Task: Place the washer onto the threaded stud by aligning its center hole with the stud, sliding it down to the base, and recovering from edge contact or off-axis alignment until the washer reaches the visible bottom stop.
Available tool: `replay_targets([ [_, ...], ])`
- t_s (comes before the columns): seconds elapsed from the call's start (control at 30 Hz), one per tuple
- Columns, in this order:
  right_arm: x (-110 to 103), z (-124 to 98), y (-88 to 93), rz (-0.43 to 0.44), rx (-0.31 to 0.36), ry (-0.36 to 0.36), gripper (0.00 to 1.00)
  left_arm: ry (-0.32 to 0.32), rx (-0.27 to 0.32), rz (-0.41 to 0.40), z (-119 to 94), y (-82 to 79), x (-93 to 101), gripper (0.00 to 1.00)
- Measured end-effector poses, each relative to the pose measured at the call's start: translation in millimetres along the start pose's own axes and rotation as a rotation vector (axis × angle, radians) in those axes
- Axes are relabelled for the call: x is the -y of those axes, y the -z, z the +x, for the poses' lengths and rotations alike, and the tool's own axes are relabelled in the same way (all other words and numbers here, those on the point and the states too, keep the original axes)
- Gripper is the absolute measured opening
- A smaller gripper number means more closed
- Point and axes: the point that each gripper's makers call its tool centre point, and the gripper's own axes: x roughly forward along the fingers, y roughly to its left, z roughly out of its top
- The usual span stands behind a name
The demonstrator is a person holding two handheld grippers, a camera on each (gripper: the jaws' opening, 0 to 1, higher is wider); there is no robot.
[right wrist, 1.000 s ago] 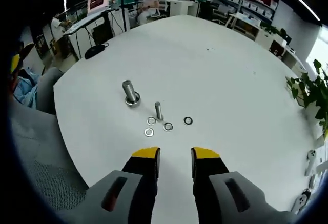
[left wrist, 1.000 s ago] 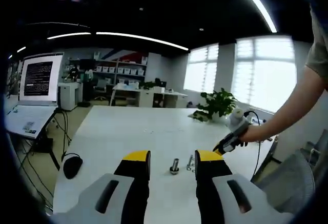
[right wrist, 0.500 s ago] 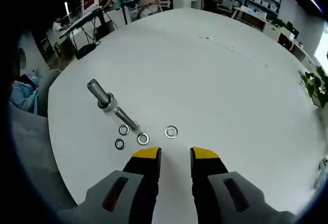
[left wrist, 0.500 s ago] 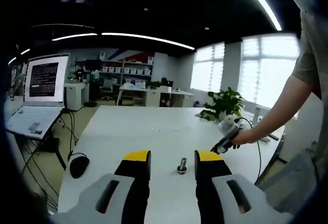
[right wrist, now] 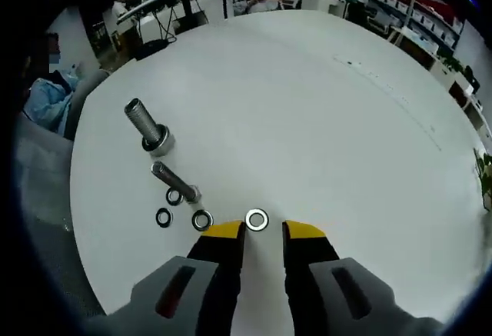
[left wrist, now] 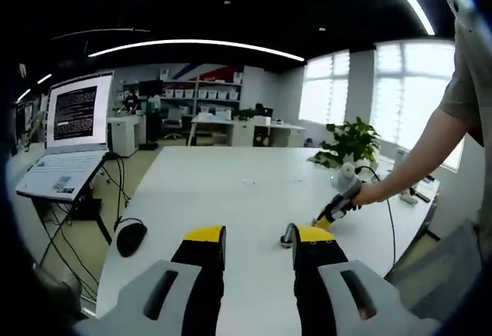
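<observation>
right fingers (right wrist: 258, 231) spread by washer (right wrist: 257, 219) | left fingers (left wrist: 257, 236) spread | stud (right wrist: 175, 181) possibly tilted

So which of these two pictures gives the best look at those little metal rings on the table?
The right gripper view: four washers lie in plain sight, one washer just ahead of the right gripper. In the left gripper view they are too small to make out.

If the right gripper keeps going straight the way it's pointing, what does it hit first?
Most likely the lone washer lying flat on the white table, just beyond the tips of the open right gripper, roughly between them. Depth is hard to judge.
</observation>
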Motion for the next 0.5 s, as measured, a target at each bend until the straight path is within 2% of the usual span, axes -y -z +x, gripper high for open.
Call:
replay_targets([
  [0.2,-4.6,0.4,-0.9,-0.074,0.004,-0.023,0.21,-0.004,-0.021,0.02,0.7,4.2,0.8,0.33],
  [0.5,-5.8,1.3,-2.5,-0.096,0.029,-0.039,0.21,0.002,-0.043,0.041,1.5,8.5,3.9,0.32],
])
